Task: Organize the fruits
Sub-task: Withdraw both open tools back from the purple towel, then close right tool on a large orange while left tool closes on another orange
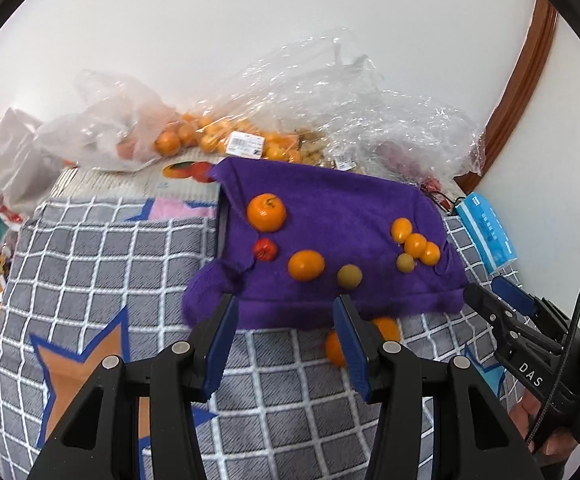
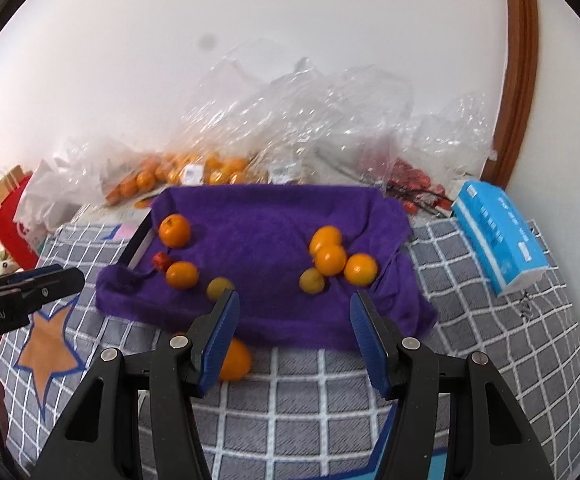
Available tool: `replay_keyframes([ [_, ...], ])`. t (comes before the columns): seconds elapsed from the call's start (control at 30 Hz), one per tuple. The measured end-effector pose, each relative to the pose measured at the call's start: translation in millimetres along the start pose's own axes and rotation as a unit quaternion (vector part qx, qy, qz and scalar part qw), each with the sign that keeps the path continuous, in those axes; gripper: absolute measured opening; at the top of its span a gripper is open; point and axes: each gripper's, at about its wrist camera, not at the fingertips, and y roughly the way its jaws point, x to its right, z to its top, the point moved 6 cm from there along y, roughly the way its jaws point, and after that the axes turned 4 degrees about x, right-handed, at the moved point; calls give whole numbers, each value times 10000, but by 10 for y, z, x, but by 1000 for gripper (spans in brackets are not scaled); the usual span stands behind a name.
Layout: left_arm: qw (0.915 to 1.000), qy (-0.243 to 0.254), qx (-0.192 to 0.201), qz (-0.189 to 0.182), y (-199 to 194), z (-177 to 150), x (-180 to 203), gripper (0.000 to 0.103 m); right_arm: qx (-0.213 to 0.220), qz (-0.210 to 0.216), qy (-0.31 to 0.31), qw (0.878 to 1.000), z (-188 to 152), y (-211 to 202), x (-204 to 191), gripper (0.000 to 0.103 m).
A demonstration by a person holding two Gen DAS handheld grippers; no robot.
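Both the left claw (image 1: 286,320) and the right claw (image 2: 294,316) hang part-open and empty above the grey checked blanket (image 1: 102,256). Two round orange fruits (image 1: 386,326) lie off the purple towel-covered tray (image 1: 330,196), at its near edge; approach them low and close gently.

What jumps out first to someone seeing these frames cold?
The purple towel in the middle of the grey checked blanket, with orange fruit scattered on it: a cluster toward its right, a lone tangerine at its far left. Behind it, crinkled clear plastic bags pile against the white wall, and a blue tissue pack lies on the right.
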Motion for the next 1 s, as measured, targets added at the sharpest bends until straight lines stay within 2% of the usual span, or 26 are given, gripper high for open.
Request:
replay_keyframes([
  [0.27,9999,-135,-49,91,-45,-191,-210,47,-217,291,-159,9992,-259,56,-217,58],
  [0.6,9990,-297,-327,82,213,-256,-320,47,-700,592,-250,9955,-490,444,-353,50],
  [0.83,9983,-306,-494,88,374,-282,-326,47,-947,687,-364,9925,-603,671,-398,49],
  [0.9,9981,-296,-530,101,403,-288,-329,47,-922,799,-305,9921,-598,694,-400,40],
  [1.0,9980,-284,-563,97,432,-293,-314,47,-889,785,-368,9923,-594,677,-406,38],
])
